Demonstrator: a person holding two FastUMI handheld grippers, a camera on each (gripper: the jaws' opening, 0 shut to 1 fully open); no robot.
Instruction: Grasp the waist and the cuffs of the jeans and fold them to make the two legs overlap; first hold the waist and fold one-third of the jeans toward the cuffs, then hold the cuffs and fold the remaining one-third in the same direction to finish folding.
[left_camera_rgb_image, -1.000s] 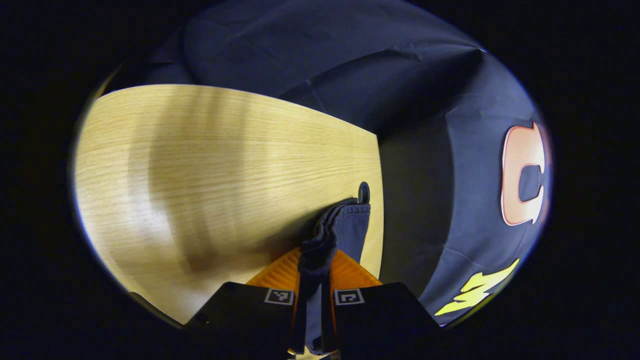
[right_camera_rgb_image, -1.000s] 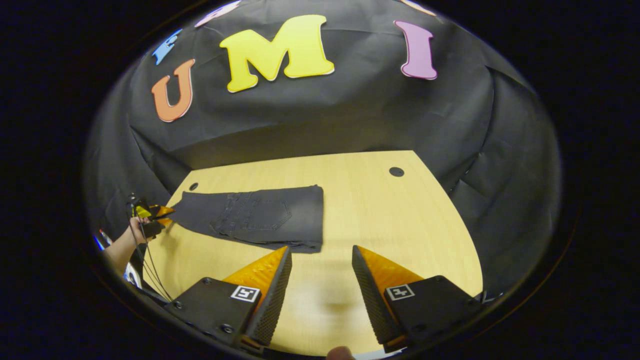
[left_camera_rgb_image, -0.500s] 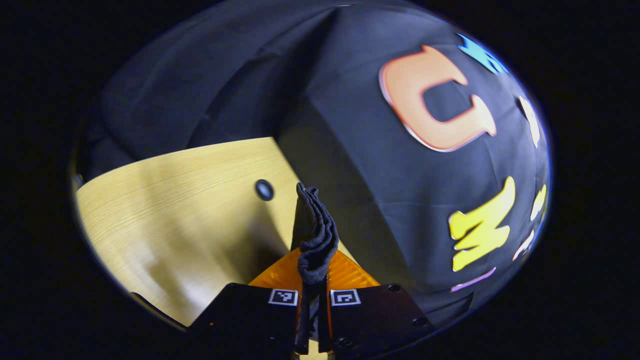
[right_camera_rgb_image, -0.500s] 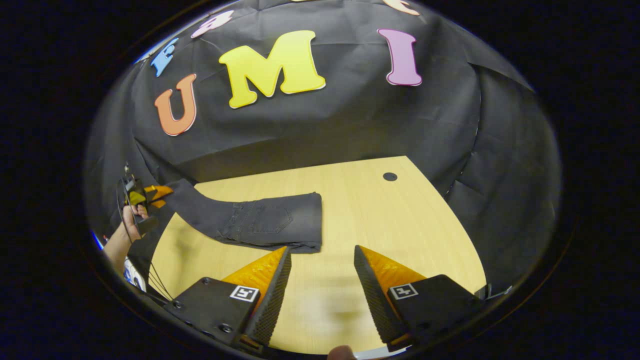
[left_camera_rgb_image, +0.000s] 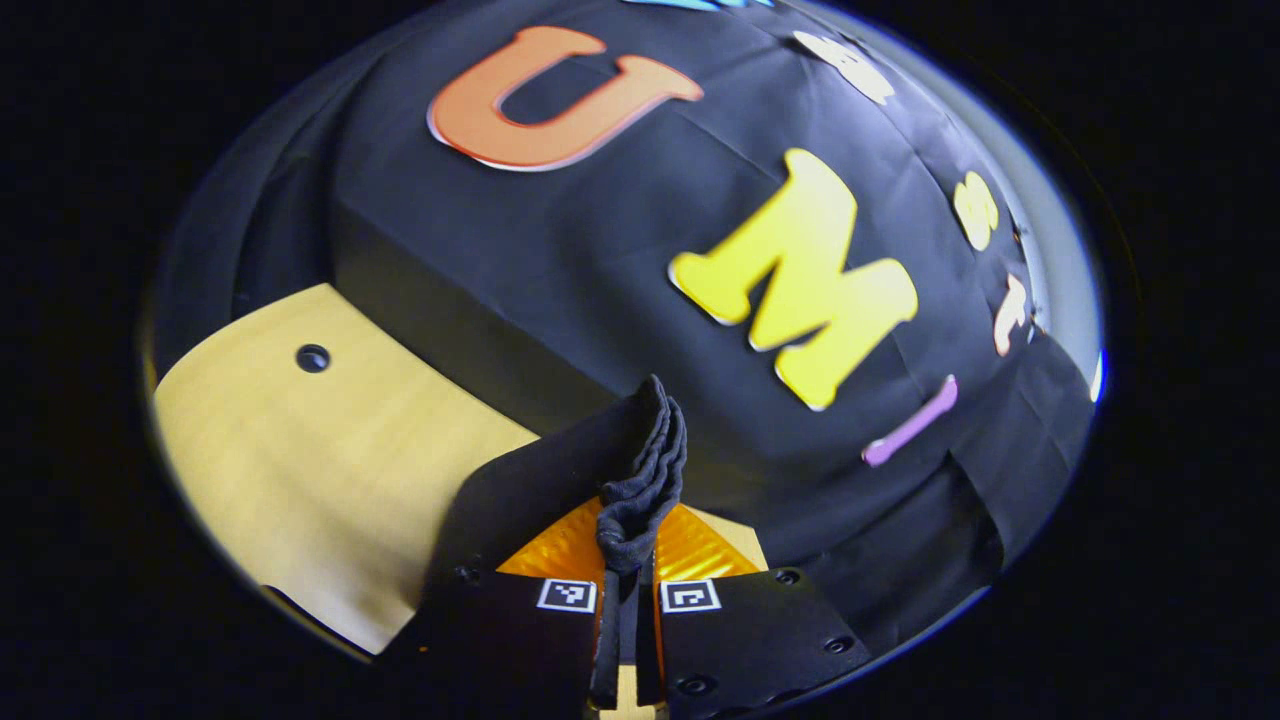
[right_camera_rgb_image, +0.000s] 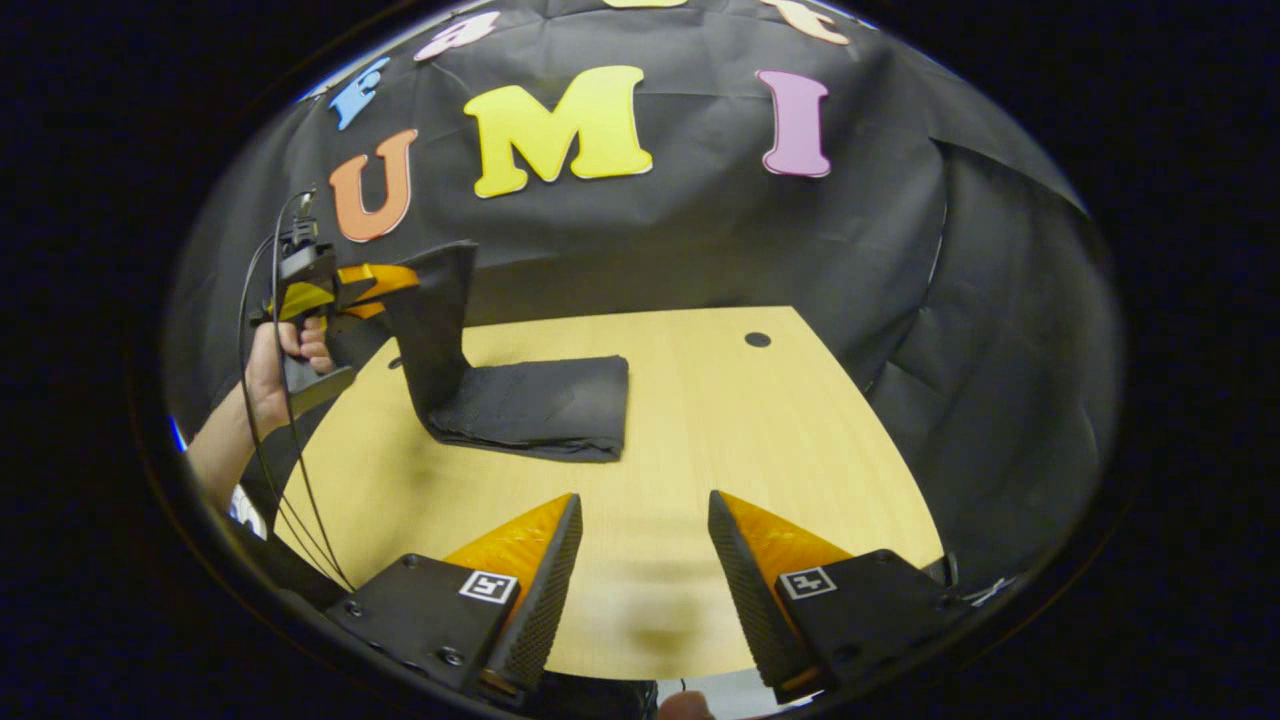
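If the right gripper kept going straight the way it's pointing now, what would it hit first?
Probably bare table: the open right gripper aims past the right edge of the folded jeans, toward the booth wall beyond. Depth is unclear.

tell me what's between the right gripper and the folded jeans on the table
Nothing: in the right gripper view, bare table lies between the open right gripper and the jeans.

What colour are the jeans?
Dark grey, nearly black. The jeans show best in the right gripper view, lying on the table.
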